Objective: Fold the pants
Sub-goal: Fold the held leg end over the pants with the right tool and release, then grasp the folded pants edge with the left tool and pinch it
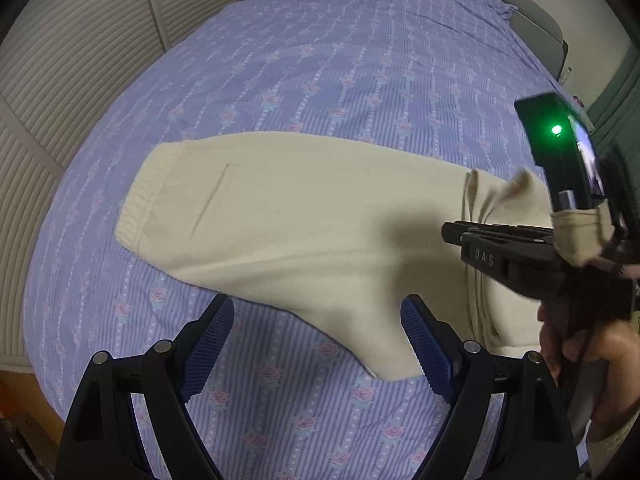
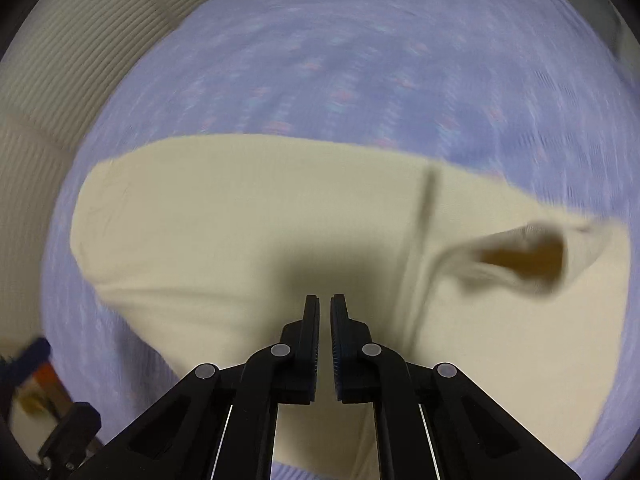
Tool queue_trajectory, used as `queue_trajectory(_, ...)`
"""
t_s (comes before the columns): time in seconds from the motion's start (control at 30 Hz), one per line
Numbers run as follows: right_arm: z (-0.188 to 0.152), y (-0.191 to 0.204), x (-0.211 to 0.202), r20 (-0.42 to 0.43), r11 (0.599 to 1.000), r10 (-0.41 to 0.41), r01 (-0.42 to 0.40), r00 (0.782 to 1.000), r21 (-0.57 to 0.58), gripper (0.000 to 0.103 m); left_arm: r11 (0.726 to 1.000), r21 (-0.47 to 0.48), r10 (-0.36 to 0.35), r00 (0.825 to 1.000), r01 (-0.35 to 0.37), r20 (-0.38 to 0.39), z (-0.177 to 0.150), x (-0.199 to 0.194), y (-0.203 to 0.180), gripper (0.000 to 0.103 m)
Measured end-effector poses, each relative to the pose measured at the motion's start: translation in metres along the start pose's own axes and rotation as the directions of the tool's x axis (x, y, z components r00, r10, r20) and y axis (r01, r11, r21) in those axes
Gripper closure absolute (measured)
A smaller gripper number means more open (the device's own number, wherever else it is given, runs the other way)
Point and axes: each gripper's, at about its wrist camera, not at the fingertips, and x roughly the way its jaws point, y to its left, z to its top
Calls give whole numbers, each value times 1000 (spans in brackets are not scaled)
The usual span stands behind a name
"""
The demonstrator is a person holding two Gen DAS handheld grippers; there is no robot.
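cream pants (image 1: 304,216) folded on floral bedsheet (image 1: 320,60)

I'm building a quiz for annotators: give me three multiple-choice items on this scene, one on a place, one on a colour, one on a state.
1. Where do the pants lie? A the floor; B the bedsheet; C a chair.
2. What colour are the left gripper's pads? A red; B blue; C white.
3. How do the left gripper's jaws stand? A wide open; B shut on the pants; C shut on nothing.

1 B: the cream cloth is spread on the purple flowered sheet.
2 B: both mesh faces show blue.
3 A: there is a broad gap with nothing clamped.
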Motion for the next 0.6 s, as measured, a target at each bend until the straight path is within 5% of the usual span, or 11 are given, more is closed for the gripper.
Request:
queue_trajectory(0.1,-9,0,-31,74,1000,1,-1,997,10,86,1000,13,-15,1000,14,17,1,-3,-1,17)
queue_trajectory(0.2,-33,-19,-72,197,997,-77,69,977,46,47,997,42,-64,997,63,33,2,-1,-9,17)
queue_trajectory(0.23,-40,-30,-82,225,994,-101,88,969,66,44,995,47,-93,995,91,31,3,2,-12,17)
queue_trajectory(0.43,-100,-99,-107,223,955,-226,171,948,241,44,930,124,-346,938,346,-19,15,37,-60,16)
queue_trajectory(0.6,-129,-135,-91,178,934,-201,134,963,331,44,902,148,-389,911,407,-136,20,82,-113,18)
